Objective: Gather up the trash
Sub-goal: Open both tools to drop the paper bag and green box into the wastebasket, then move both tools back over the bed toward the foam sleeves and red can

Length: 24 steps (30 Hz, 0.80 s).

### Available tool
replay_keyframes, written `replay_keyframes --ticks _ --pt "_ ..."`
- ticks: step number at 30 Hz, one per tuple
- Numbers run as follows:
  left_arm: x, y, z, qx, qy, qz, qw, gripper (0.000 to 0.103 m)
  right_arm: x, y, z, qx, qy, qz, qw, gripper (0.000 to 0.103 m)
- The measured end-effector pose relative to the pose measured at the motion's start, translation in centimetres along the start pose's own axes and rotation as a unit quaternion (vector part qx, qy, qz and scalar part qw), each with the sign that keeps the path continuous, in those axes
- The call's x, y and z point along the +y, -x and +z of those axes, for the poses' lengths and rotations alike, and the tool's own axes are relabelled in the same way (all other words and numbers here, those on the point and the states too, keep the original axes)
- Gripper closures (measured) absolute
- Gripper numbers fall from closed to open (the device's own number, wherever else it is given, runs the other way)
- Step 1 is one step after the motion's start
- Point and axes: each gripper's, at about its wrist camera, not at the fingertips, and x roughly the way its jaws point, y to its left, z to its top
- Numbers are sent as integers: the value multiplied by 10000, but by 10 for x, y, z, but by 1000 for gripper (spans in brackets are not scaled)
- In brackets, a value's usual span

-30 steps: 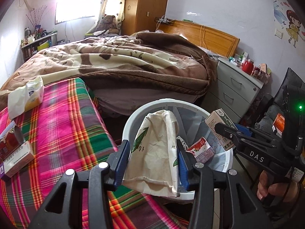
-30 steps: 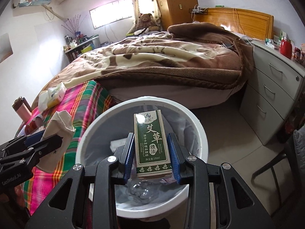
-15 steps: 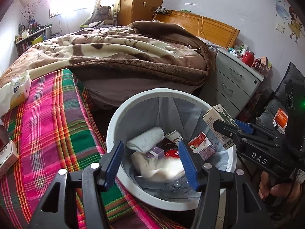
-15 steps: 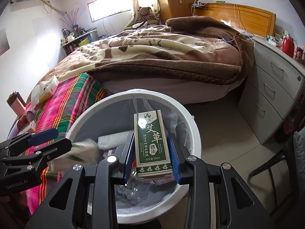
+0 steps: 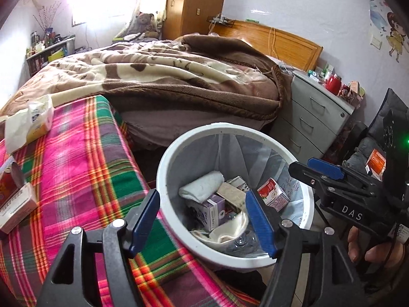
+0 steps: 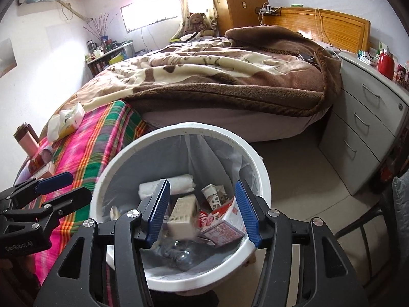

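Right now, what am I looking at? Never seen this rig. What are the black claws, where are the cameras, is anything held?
No robot: a person holds a hand-held claw in each hand, with a fisheye camera on each looking along its fingers. One picture is from the left claw, the other from the right claw; each also sees the other at its edge. Both hang over a white bin beside a plaid-covered surface. Both claws' jaws have just been opening and hold nothing. The bin holds cartons, including a red one, a rolled white cloth and a box. A tissue pack lies on the plaid.
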Motion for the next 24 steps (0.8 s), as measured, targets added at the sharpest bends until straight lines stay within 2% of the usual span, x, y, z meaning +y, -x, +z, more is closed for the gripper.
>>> replay_keyframes --ticks 21,24 --pt "43 61 -15 -571 246 369 9974 30 45 24 0 -380 286 277 9985 48" --pt "51 70 -19 -680 218 582 9957 30 54 26 0 -428 353 344 9979 47"
